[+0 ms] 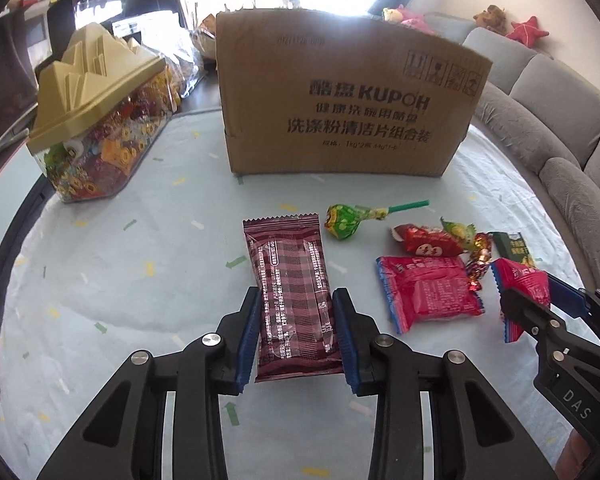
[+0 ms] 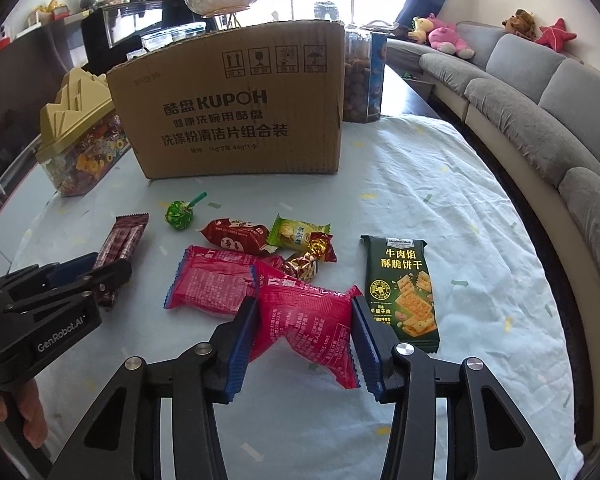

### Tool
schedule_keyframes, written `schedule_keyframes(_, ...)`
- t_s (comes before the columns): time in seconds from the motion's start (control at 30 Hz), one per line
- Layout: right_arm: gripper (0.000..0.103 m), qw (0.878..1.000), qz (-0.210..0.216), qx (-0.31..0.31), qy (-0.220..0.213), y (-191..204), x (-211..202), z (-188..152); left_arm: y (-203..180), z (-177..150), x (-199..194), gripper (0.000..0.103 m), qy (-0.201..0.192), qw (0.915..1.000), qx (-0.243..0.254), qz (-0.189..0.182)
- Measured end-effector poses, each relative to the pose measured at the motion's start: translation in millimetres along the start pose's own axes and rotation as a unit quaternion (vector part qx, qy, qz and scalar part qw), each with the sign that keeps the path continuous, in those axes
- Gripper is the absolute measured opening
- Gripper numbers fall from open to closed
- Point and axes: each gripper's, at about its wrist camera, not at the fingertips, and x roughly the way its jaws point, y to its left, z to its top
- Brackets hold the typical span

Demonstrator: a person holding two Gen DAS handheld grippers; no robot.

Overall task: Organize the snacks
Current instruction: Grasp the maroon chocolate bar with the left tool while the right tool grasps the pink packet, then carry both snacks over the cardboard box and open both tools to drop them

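Observation:
My left gripper (image 1: 296,336) is shut on a maroon plaid snack bar (image 1: 290,292), its pads pressing both long edges; the bar also shows in the right wrist view (image 2: 120,252). My right gripper (image 2: 300,344) is shut on a red snack packet (image 2: 308,320), which crumples between the pads; this gripper and packet show in the left wrist view (image 1: 524,296). On the cloth lie another red packet (image 2: 210,280), a green lollipop (image 1: 348,220), a red candy (image 2: 236,236), a green-yellow candy (image 2: 296,232), gold-foil candies (image 2: 312,256) and a dark green cracker packet (image 2: 400,292).
A KUPOH cardboard box (image 1: 340,96) stands at the back of the table. A clear candy container with a gold lid (image 1: 96,120) stands at the left. A cookie box (image 2: 364,80) is behind the cardboard box. A grey sofa (image 2: 540,112) runs along the right.

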Motion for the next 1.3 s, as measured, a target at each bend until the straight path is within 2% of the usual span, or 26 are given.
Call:
schedule_keyframes(0.5, 0.048, 0.997, 0.021, -0.011, -0.067, 6.1, -40.7, 28.6, -9.8, 22.3, -60.2, 0.036, -0.075, 0.9969, 0.018, -0.020)
schedule_keyframes(1.03, 0.048, 0.987, 0.025, -0.043, -0.151, 16.3, -74.0, 101.0, -4.0, 89.2, -97.8, 0.036, -0.164, 0.9860, 0.027, -0.007)
schedule_keyframes(1.3, 0.048, 0.981, 0.011, -0.065, -0.182, 20.8, -82.9, 143.7, -0.6, 121.2, -105.1, 0.036, -0.184, 0.9820, 0.042, -0.003)
